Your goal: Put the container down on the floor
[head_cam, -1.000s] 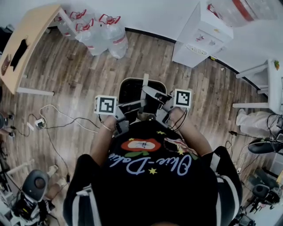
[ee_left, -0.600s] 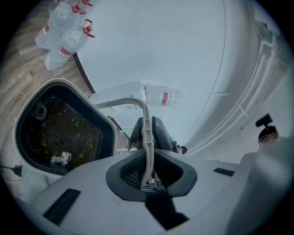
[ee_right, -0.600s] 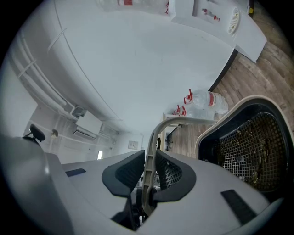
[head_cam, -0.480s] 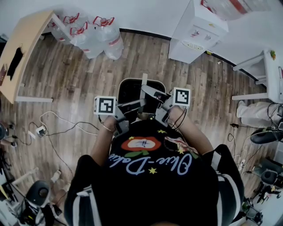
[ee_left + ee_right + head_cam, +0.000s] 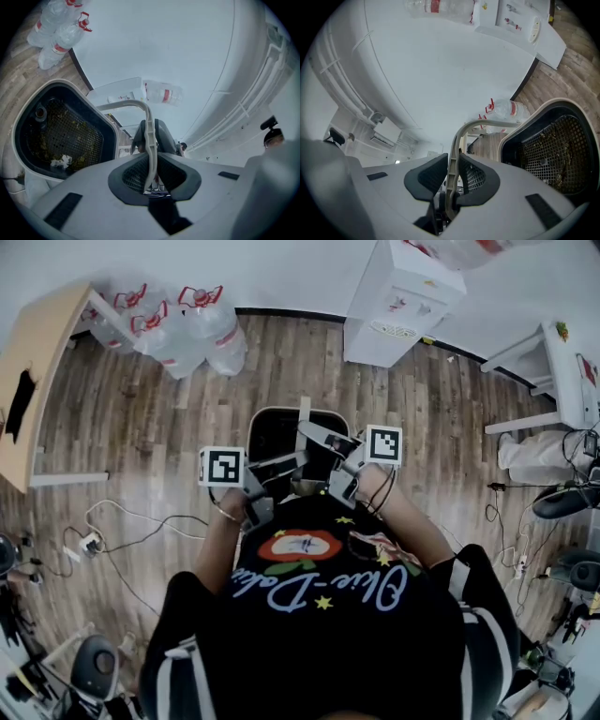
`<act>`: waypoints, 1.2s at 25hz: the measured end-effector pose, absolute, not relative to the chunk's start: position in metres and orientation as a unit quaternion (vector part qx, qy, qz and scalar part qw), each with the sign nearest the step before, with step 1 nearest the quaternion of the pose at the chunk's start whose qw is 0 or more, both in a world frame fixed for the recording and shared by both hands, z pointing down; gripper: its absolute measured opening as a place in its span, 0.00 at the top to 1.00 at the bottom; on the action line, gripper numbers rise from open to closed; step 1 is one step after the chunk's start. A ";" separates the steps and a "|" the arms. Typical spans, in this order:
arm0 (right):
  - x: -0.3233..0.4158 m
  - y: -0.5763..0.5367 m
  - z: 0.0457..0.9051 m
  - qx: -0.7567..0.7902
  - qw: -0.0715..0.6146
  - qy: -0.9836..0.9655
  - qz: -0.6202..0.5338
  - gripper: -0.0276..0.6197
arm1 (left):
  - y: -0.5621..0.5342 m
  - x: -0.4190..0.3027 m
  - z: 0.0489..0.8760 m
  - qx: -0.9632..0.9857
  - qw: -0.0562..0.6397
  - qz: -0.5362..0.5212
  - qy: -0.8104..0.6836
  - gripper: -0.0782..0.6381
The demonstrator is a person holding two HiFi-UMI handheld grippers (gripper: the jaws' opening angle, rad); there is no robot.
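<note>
The container point(image 5: 281, 432) is a black bin with a white rim and a thin white bail handle point(image 5: 305, 414), held up in front of the person's chest above the wood floor. In the head view my left gripper point(image 5: 286, 463) and right gripper point(image 5: 323, 439) meet at the handle from either side. In the left gripper view the handle point(image 5: 149, 136) runs between the pads, and my left gripper point(image 5: 149, 161) is shut on it. The right gripper point(image 5: 452, 171) is likewise shut on the handle point(image 5: 457, 140). A mesh insert with scraps lies inside the bin point(image 5: 61, 136), also in the right gripper view point(image 5: 553, 150).
Several large water bottles point(image 5: 178, 320) lie at the far left wall by a wooden table point(image 5: 37, 371). A white water dispenser point(image 5: 398, 301) stands ahead on the right, and a white table point(image 5: 562, 371) is at the far right. Cables point(image 5: 122, 521) trail on the floor at left.
The room has slid in the head view: bottles, table and dispenser have drifted left and up as the person turns. Both grippers keep their hold on the handle, unchanged.
</note>
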State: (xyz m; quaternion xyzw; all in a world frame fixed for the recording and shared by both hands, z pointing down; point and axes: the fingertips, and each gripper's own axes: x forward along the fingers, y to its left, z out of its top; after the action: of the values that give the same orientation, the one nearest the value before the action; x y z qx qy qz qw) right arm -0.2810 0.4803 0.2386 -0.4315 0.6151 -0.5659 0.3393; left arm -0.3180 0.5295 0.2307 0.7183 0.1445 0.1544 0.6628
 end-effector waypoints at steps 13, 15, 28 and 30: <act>-0.284 0.477 0.236 -0.454 0.366 0.596 -0.552 0.86 | 0.523 -0.326 0.227 0.716 0.656 0.173 0.165 0.82; -0.284 0.476 0.236 -0.455 0.365 0.595 -0.552 0.86 | 0.522 -0.324 0.224 0.718 0.655 0.165 0.170 0.82; -0.271 0.453 0.246 -0.440 0.364 0.592 -0.569 0.86 | 0.501 -0.311 0.236 0.708 0.672 0.166 0.140 0.82; -0.264 0.445 0.247 -0.438 0.363 0.593 -0.570 0.86 | 0.493 -0.304 0.237 0.712 0.669 0.164 0.139 0.82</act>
State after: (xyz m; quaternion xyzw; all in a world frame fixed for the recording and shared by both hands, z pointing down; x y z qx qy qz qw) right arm -0.2642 0.4451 0.2470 -0.4380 0.5932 -0.5697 0.3630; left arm -0.3036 0.4931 0.2365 0.7115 0.1390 0.1635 0.6691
